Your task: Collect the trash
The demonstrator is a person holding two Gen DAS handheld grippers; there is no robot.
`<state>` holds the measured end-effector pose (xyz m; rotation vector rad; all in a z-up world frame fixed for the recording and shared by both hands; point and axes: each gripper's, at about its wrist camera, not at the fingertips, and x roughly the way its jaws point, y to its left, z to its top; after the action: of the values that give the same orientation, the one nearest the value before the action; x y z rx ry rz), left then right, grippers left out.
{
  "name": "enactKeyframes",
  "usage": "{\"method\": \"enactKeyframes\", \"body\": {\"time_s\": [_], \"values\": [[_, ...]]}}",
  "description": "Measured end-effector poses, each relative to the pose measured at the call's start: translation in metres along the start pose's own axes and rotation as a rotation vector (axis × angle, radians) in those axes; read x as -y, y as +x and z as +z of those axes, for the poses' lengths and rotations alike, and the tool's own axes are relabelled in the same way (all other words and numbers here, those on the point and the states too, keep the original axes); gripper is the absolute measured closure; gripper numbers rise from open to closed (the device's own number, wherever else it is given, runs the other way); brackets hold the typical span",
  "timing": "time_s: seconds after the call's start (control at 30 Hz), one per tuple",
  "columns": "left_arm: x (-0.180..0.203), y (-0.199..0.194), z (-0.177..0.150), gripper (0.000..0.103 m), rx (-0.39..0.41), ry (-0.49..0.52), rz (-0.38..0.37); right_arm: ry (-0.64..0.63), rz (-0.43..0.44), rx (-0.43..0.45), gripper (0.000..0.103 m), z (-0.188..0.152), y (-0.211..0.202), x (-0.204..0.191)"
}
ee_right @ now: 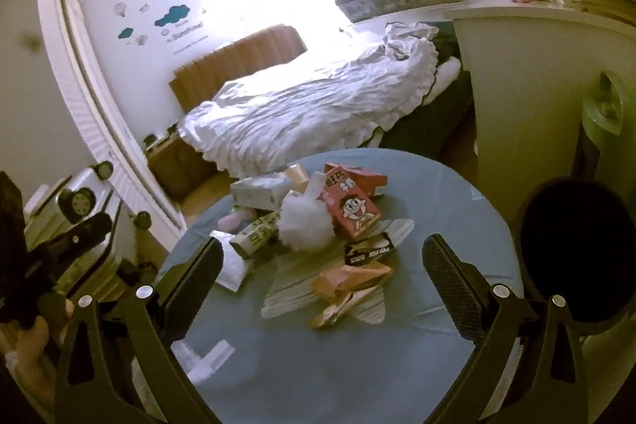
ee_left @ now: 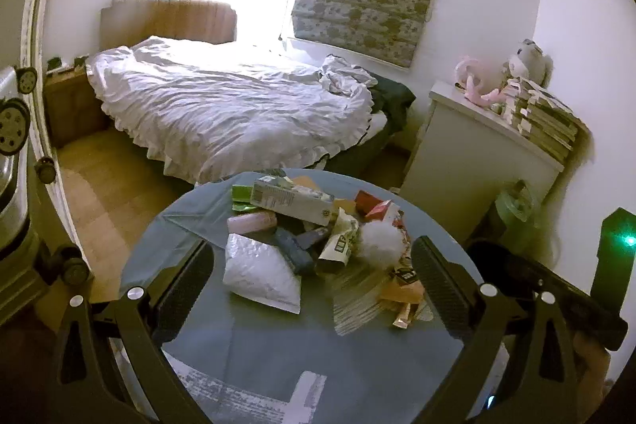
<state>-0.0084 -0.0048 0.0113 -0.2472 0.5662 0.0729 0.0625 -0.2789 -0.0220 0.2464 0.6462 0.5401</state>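
Both tongs, left (ee_left: 314, 269) and right (ee_right: 324, 265), gape empty above trash pile (ee_left: 314, 225), carton (ee_left: 292, 199) lying flat, long axis crosswise.

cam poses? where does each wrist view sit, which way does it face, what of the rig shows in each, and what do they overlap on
Left wrist: sits on the left gripper, angled down over the round blue table toward the bed; both open fingers show, plus the right gripper at right.
Right wrist: sits on the right gripper, same downward aim, further right beside the black round object; open fingers show, the left gripper at left.
Shared: table, trash pile, white pompom, bed.
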Motion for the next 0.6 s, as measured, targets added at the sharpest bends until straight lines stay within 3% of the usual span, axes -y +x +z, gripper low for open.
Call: {"method": "enactKeyframes", "body": {"time_s": [0.6], "values": [[-0.015, 0.003, -0.006, 0.005, -0.020, -0.011, 0.003, -0.007, 0.002, -0.024, 0.004, -0.002, -0.002, -0.012]]}}
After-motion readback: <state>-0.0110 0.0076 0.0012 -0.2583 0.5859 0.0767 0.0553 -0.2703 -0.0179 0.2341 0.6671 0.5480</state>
